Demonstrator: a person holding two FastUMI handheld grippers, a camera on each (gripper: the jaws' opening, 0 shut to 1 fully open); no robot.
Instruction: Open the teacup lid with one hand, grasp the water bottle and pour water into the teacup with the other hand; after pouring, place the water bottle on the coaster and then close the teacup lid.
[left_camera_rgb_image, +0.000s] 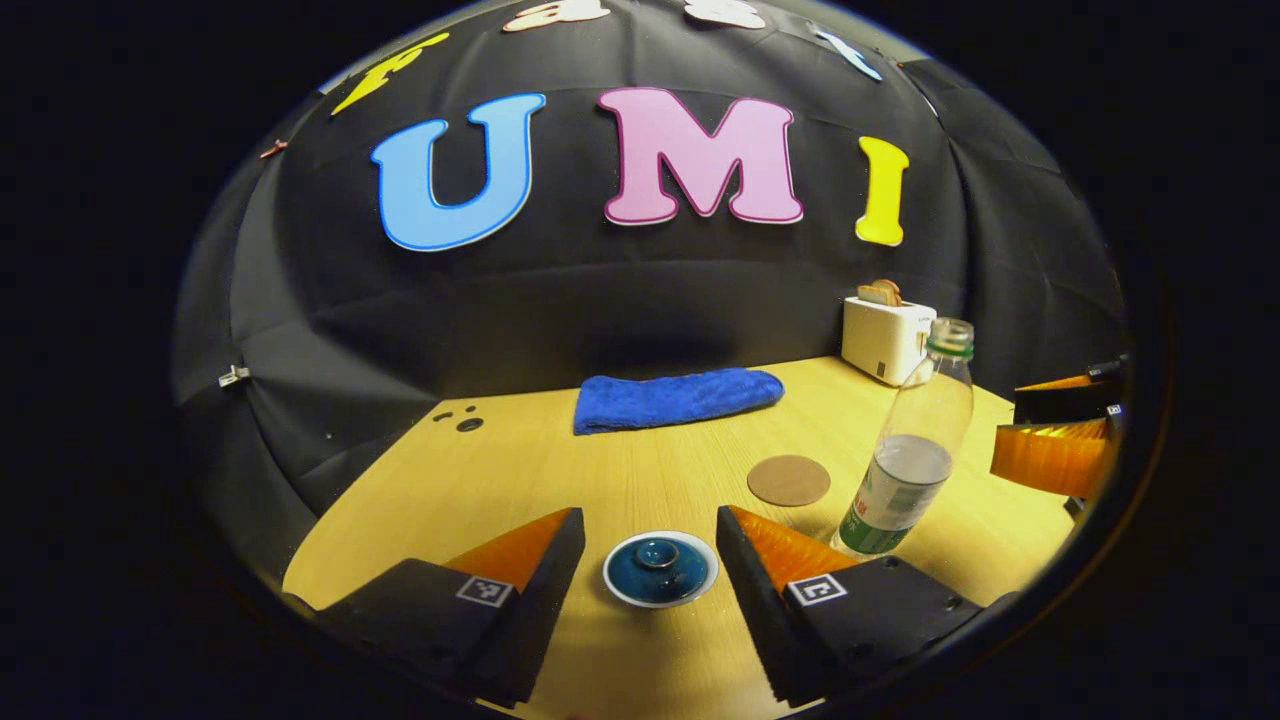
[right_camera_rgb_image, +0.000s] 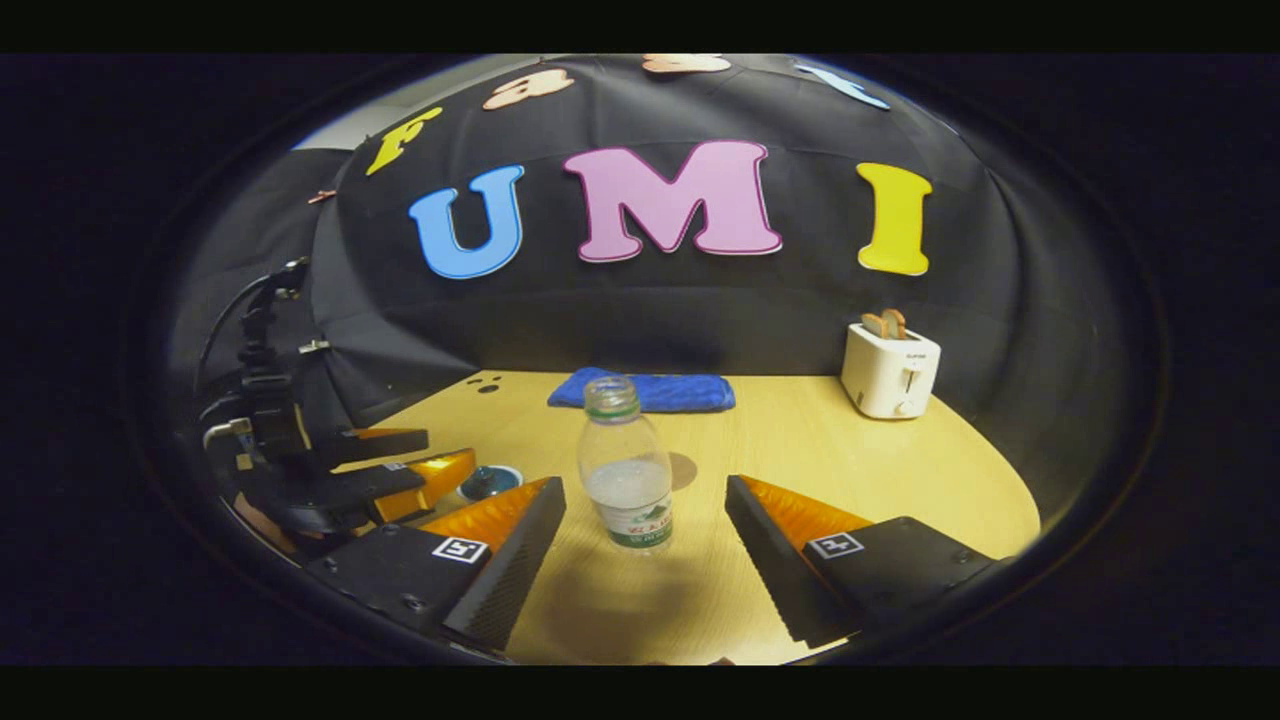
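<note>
The teacup (left_camera_rgb_image: 660, 568) stands on the table with its blue lid on, white rim showing. It sits between the fingers of my left gripper (left_camera_rgb_image: 650, 515), which is open and touches neither side. A clear water bottle (left_camera_rgb_image: 915, 450), partly filled and green-labelled, stands upright to the right of the cup. In the right gripper view the bottle (right_camera_rgb_image: 625, 470) stands just ahead of my open right gripper (right_camera_rgb_image: 645, 487), framed by its fingers but untouched. The round brown coaster (left_camera_rgb_image: 788, 480) lies beyond the cup, left of the bottle. The teacup (right_camera_rgb_image: 490, 482) and left gripper (right_camera_rgb_image: 448, 450) appear at the left.
A folded blue towel (left_camera_rgb_image: 675, 398) lies at the back of the wooden table (left_camera_rgb_image: 620, 470). A white toaster (left_camera_rgb_image: 885, 338) with bread stands at the back right. My right gripper (left_camera_rgb_image: 1005, 425) comes in from the right edge of the left gripper view, beside the bottle.
</note>
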